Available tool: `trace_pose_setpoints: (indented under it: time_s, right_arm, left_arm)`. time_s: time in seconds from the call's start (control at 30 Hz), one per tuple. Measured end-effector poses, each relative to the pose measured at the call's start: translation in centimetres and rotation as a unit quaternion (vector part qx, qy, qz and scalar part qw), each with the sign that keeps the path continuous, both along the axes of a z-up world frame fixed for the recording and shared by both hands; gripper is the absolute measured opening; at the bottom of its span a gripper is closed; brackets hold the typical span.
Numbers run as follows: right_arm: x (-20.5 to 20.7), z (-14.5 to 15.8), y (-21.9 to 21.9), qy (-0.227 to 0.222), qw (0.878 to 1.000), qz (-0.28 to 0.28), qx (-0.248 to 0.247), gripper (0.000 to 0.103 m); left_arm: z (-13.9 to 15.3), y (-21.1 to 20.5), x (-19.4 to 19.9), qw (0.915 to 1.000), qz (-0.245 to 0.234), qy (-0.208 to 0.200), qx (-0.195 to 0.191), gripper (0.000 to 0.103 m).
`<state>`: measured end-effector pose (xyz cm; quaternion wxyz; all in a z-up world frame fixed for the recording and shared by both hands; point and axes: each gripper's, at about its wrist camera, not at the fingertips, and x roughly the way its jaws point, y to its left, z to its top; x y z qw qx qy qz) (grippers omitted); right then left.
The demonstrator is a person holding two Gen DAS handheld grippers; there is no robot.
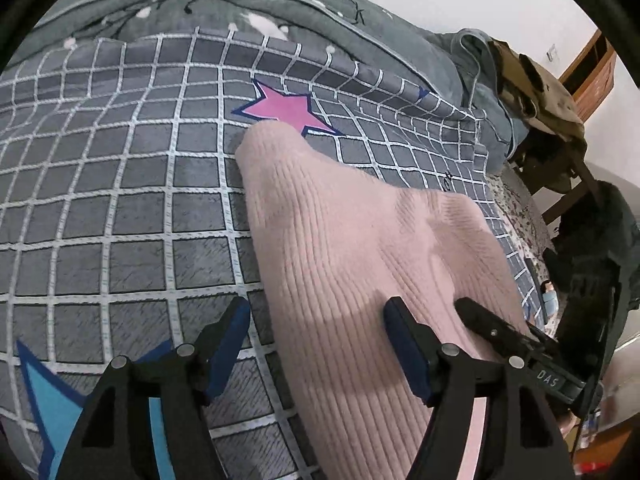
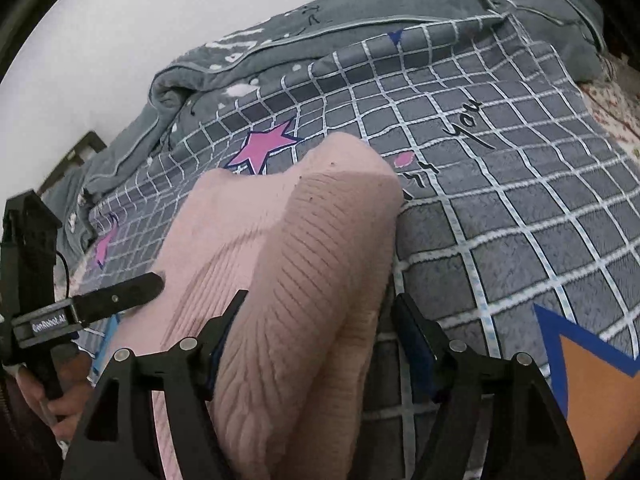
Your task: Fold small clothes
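A pink ribbed knit garment point(image 1: 344, 240) lies on a grey checked bedspread point(image 1: 120, 200), reaching toward a pink star print. My left gripper point(image 1: 316, 320) is open, its jaws straddling the garment's left edge just above the fabric. My right gripper point(image 2: 320, 316) is open too, its jaws either side of a raised fold of the same garment point(image 2: 320, 232) near its right edge. The right gripper's finger point(image 1: 496, 328) shows over the garment in the left wrist view. The left gripper's finger point(image 2: 120, 292) shows at the left of the right wrist view.
A rumpled grey quilt point(image 1: 280, 4) is bunched along the far side of the bed. A wooden chair with clothes piled on it point(image 1: 540, 92) stands past the bed's right end. Dark clothing point(image 1: 592, 248) hangs there too. A white wall is behind.
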<state>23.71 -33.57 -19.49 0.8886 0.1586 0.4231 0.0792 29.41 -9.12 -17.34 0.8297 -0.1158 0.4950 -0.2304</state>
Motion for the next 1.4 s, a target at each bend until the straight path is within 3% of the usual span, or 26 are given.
trace_pose_setpoints:
  time_s: [0.1,0.2,0.23,0.27,0.37,0.43,0.6,1.07,1.2,1.4]
  right_arm:
    - [0.6,-0.4,-0.3,0.006,1.000,0.010,0.013,0.070]
    - [0.9,-0.4,-0.2,0.008,1.000,0.017,0.018,0.070]
    - [1.0,-0.3,-0.1,0.006,1.000,0.020,0.018,0.065]
    - [0.9,-0.2,0.1,0.002,0.999,0.028,0.025,0.049]
    - [0.5,0.9,0.8,-0.020,0.999,0.036,0.021,0.034]
    - [0.1,1.8,1.7,-0.040,0.998,0.039,0.003,0.031]
    - [0.1,3.6,3.0,-0.065,0.996,0.046,0.031,0.029]
    - [3.7,5.7,13.2,-0.101,0.984,0.113,0.093,0.027]
    - [5.3,4.6,15.4,-0.091,0.983,0.125,0.102,0.027]
    - [7.1,2.0,15.3,-0.058,0.988,0.116,0.085,0.028]
  left_arm:
    - [-0.6,-0.3,0.5,0.9998,-0.004,0.011,-0.014,0.066]
    - [-0.5,-1.1,0.6,0.9999,-0.010,0.005,-0.013,0.051]
    - [-0.1,-1.4,0.5,0.9999,-0.011,-0.004,-0.004,0.048]
    - [0.2,-1.6,0.3,0.9998,-0.014,-0.013,0.005,0.041]
    - [1.4,-2.0,-0.3,0.9983,-0.017,-0.048,0.030,0.031]
    - [2.0,-1.4,-0.5,0.9979,-0.012,-0.054,0.033,0.027]
    - [3.0,1.3,-0.6,0.9978,0.009,-0.060,0.024,0.017]
    - [5.3,11.1,0.4,0.9911,0.093,-0.084,0.046,0.014]
    - [5.1,13.0,1.4,0.9881,0.106,-0.085,0.072,0.014]
    - [3.1,12.8,2.4,0.9865,0.111,-0.081,0.089,0.015]
